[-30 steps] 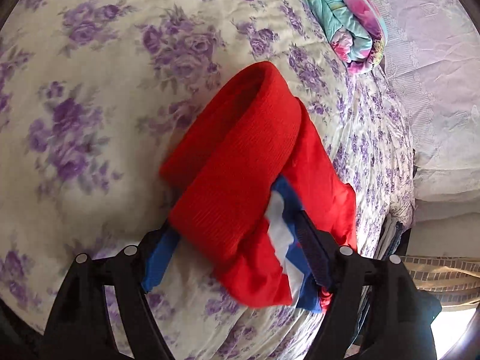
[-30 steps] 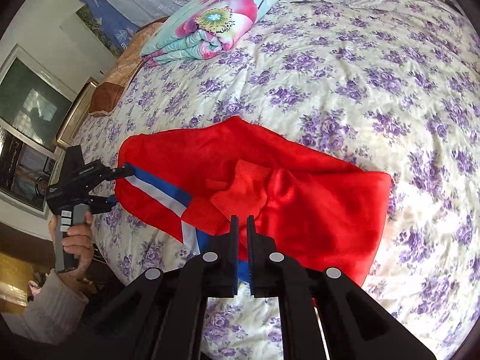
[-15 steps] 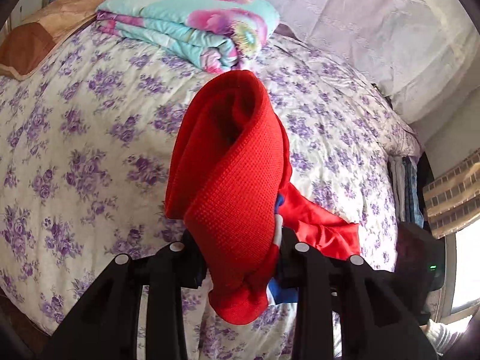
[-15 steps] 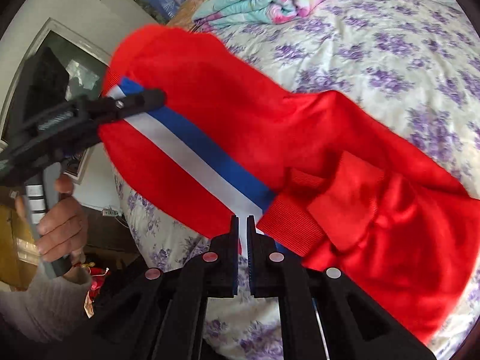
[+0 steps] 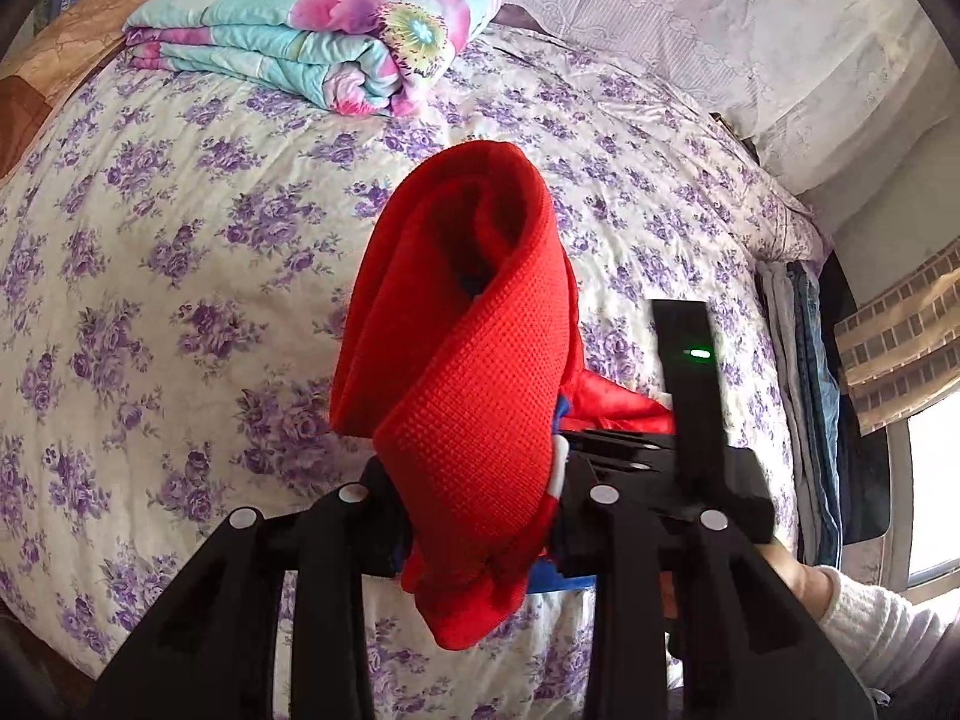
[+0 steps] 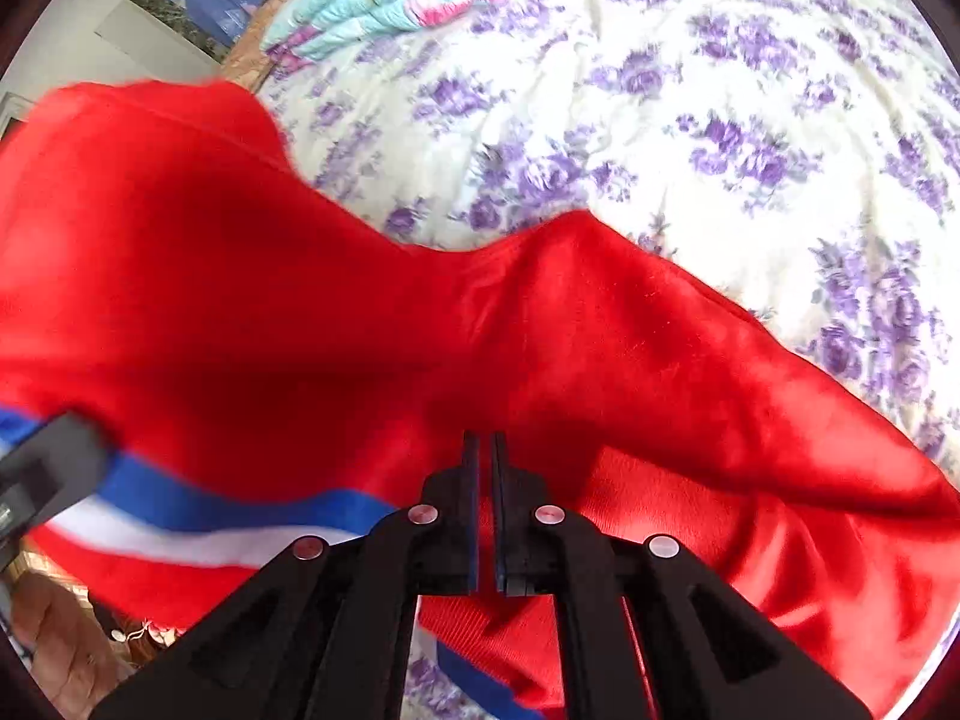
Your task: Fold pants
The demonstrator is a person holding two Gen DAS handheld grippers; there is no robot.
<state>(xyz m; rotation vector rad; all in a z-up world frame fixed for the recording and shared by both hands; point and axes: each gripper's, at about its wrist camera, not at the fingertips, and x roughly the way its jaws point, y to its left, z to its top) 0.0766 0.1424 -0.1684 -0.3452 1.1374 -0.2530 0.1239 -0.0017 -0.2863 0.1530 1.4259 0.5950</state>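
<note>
Pinching the ribbed end of the red pants point(image 5: 468, 396), the left claw point(image 5: 474, 516) holds it above the bed point(image 5: 180, 300); the garment's length runs down toward the right claw point(image 6: 486, 468), pressed together just over the cloth, apparently gripping nothing.

The pants point(image 5: 474, 420) show a coarse waffle-knit cuff and soft, fleecy matt cloth. The bedsheet point(image 5: 180, 276) is smooth printed cotton-like fabric; the fingers point(image 6: 471, 480) are matt black plastic.
</note>
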